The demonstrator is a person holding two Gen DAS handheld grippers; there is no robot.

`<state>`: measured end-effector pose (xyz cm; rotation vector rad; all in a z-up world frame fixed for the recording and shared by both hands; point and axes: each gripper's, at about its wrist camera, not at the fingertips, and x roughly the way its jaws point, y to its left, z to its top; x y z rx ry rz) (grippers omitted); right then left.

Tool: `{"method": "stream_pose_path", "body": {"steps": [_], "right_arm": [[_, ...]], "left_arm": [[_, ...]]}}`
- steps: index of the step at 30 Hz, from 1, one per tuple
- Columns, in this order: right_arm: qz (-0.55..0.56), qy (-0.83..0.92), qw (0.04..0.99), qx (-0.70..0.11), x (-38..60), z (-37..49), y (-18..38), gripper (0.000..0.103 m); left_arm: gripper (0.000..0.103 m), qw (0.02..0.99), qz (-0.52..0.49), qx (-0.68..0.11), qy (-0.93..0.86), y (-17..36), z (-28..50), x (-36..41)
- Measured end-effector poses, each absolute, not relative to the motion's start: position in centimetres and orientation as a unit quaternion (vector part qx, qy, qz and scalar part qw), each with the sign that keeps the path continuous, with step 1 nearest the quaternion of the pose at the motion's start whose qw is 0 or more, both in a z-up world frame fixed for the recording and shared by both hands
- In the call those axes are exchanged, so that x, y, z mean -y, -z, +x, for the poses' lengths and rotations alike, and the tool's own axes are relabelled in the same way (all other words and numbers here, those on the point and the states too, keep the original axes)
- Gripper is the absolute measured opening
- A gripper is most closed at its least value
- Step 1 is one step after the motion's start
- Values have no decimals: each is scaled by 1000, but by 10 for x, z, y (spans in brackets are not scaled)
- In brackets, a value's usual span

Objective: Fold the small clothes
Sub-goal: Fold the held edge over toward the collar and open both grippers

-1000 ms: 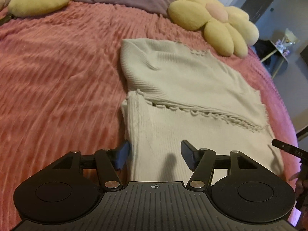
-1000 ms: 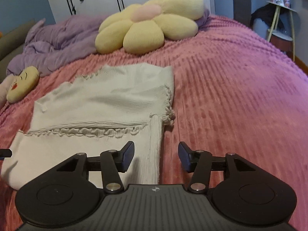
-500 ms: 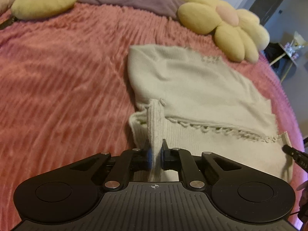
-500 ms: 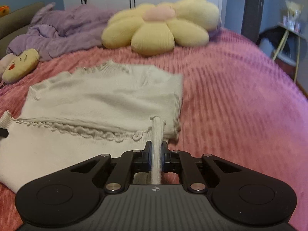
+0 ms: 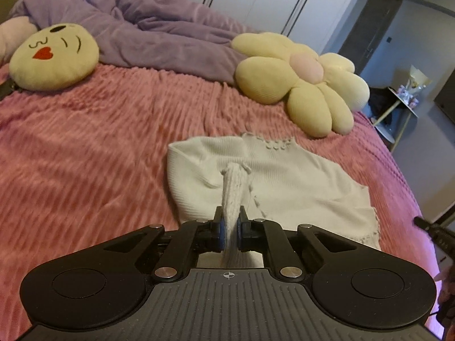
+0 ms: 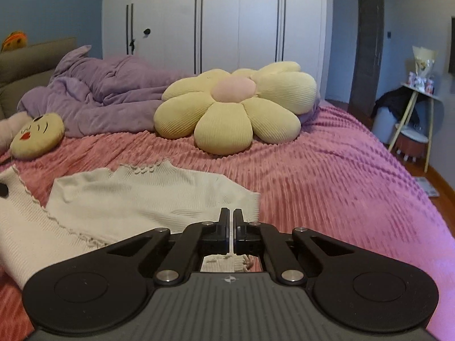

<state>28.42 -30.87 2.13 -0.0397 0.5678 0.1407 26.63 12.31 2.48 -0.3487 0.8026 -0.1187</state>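
A small cream ribbed top (image 5: 287,182) with frilled edges lies on the pink bedspread (image 5: 85,147). My left gripper (image 5: 231,224) is shut on a bunched fold of the top's lower left corner, lifted off the bed. My right gripper (image 6: 231,224) is shut on a thin edge of the top (image 6: 142,199) at its lower right corner; only a sliver of cloth shows between the jaws. The lifted hem hangs on the left of the right wrist view. The right gripper's tip shows at the right edge of the left wrist view (image 5: 432,231).
A yellow flower cushion (image 5: 301,85) lies beyond the top, also in the right wrist view (image 6: 233,108). A round yellow face cushion (image 5: 54,56) and a purple duvet (image 5: 159,34) lie at the bed's head. A small side table (image 6: 418,113) stands right of the bed.
Both grippers closed on the top's lower corners, then lifted and carried them forward toward the neckline. The lower half of the top is rising off the bed.
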Motion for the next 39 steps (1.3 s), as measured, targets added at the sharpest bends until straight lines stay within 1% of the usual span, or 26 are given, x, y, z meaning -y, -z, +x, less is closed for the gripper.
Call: {"method": "stream_pose_path", "body": {"steps": [1, 2, 3, 4, 5, 6, 7, 11, 13, 14, 17, 22, 29, 34, 37, 39], "right_arm": [[-16, -74, 953, -295, 310, 290, -18, 2], [-5, -75, 947, -312, 311, 296, -11, 4], [4, -81, 942, -326, 313, 298, -5, 8], [10, -90, 935, -344, 314, 301, 2, 14], [14, -91, 929, -359, 315, 303, 11, 35], [13, -88, 926, -368, 315, 304, 20, 48], [10, -90, 923, -373, 314, 305, 27, 49], [16, -92, 913, -396, 312, 317, 50, 49], [19, -95, 911, -400, 311, 324, 57, 48], [13, -97, 911, -401, 308, 328, 60, 45], [-1, -108, 906, -410, 303, 330, 66, 10], [-43, -108, 915, -387, 294, 315, 62, 6], [-49, -114, 945, -301, 295, 304, 5, 6], [-48, -76, 963, -253, 296, 332, -22, 6], [-53, -56, 965, -251, 291, 361, -25, 6], [-56, -48, 963, -259, 287, 380, -20, 6]], "left_arm": [[10, 903, -169, -391, 60, -22, 267, -121], [10, 902, -167, -394, 63, -19, 267, -119], [10, 901, -164, -396, 65, -15, 266, -118], [10, 900, -162, -399, 67, -12, 264, -117], [10, 898, -161, -403, 66, -8, 263, -117], [10, 896, -161, -409, 63, -3, 262, -118], [10, 894, -164, -413, 60, 0, 262, -120], [10, 888, -172, -422, 55, 8, 260, -126], [10, 888, -170, -424, 55, 10, 260, -126], [10, 888, -170, -424, 55, 10, 260, -127], [10, 888, -169, -424, 55, 11, 259, -127], [10, 890, -166, -421, 53, 8, 258, -127], [10, 912, -162, -369, 72, -31, 263, -131], [10, 932, -140, -331, 53, -52, 299, -128], [10, 935, -132, -328, 44, -49, 328, -125], [10, 934, -127, -331, 35, -37, 346, -122]]}}
